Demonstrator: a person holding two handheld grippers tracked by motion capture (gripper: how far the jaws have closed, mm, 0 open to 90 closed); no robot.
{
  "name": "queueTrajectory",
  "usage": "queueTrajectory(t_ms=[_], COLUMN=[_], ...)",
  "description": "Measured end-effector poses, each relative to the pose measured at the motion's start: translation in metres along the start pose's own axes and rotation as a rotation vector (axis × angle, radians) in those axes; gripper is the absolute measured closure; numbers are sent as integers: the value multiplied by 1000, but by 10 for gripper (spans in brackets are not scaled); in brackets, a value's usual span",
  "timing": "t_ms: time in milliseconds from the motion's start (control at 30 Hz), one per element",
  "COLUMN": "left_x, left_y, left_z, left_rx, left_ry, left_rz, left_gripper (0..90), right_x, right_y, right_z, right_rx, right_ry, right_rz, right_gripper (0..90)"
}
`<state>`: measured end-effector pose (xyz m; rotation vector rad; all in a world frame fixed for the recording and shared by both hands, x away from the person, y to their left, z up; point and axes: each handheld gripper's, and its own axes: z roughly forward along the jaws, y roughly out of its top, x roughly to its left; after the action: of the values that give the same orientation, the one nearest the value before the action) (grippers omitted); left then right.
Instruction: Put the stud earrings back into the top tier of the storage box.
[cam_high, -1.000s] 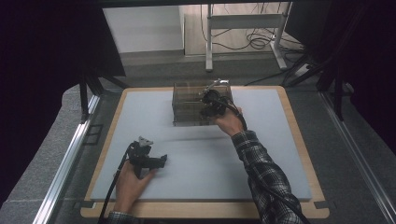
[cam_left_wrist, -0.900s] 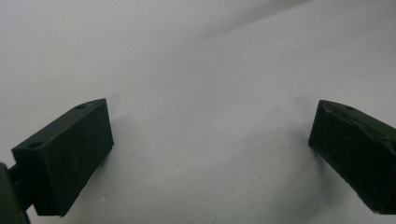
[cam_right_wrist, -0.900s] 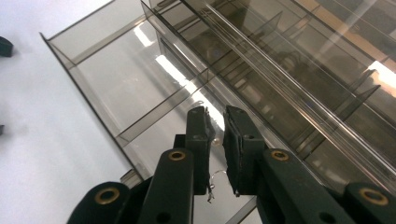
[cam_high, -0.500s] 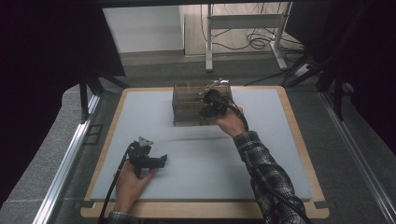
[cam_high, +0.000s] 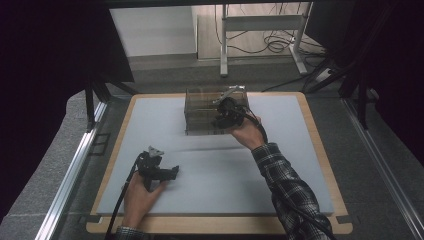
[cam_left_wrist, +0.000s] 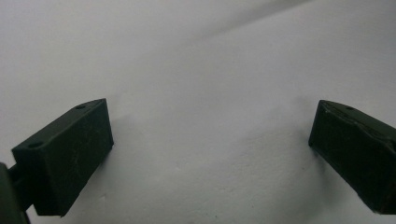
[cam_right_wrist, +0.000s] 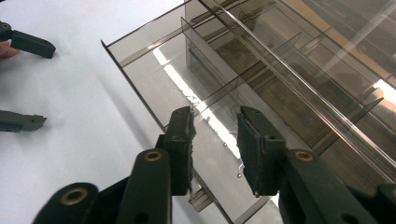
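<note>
A smoky clear plastic organizer box (cam_high: 202, 116) with thin dividers stands at the far middle of the white mat (cam_high: 215, 180). My right gripper (cam_high: 218, 114) is at the box's right side, held by a hand in a plaid sleeve. In the right gripper view its jaws (cam_right_wrist: 215, 135) hover over the box's front compartment (cam_right_wrist: 154, 79). They have just been opening, and only the box's floor shows in the gap. My left gripper (cam_high: 174, 172) rests low on the mat at the near left. Its jaws (cam_left_wrist: 210, 149) stand wide apart with bare mat between them.
The mat lies on a wooden board (cam_high: 320, 145) with a raised rim. A metal rail (cam_high: 70, 175) runs along the left side. Beyond the table stand a white desk frame (cam_high: 260, 25) and loose cables (cam_high: 272, 45) on the floor.
</note>
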<state>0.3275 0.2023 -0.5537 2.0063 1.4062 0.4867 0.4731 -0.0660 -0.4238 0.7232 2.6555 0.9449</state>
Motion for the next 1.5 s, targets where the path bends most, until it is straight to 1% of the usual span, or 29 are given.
queueTrajectory(t_ms=[133,433,733,800,1033,1167,1300,1400,1500], left_x=[0,0,0,0,0,0,0,0,0], left_y=[0,0,0,0,0,0,0,0,0], left_z=[0,0,0,0,0,0,0,0,0], left_rx=[1,-1,-1,0,1,1,-3,-2,-3], left_ry=[0,0,0,0,1,1,2,1,2], left_rz=[0,0,0,0,3,3,-1,0,-1], left_gripper=[0,0,0,0,0,0,0,0,0], right_x=[3,9,16,17,20,23,25,27,30], right_y=[-2,-8,-18,-21,-33,-40,-45,-54,-60], right_z=[-2,-8,-14,-15,-20,-24,-28,-32,-34], right_rx=[-3,-15,-18,-12,-15,-14,-19,-17,-16], right_ry=[1,23,60,69,67,58,49,40,38], right_rz=[-8,-21,-22,-21,-11,-21,-23,-29,-23], right_gripper=[601,541,383,355,281,245,228,201,183])
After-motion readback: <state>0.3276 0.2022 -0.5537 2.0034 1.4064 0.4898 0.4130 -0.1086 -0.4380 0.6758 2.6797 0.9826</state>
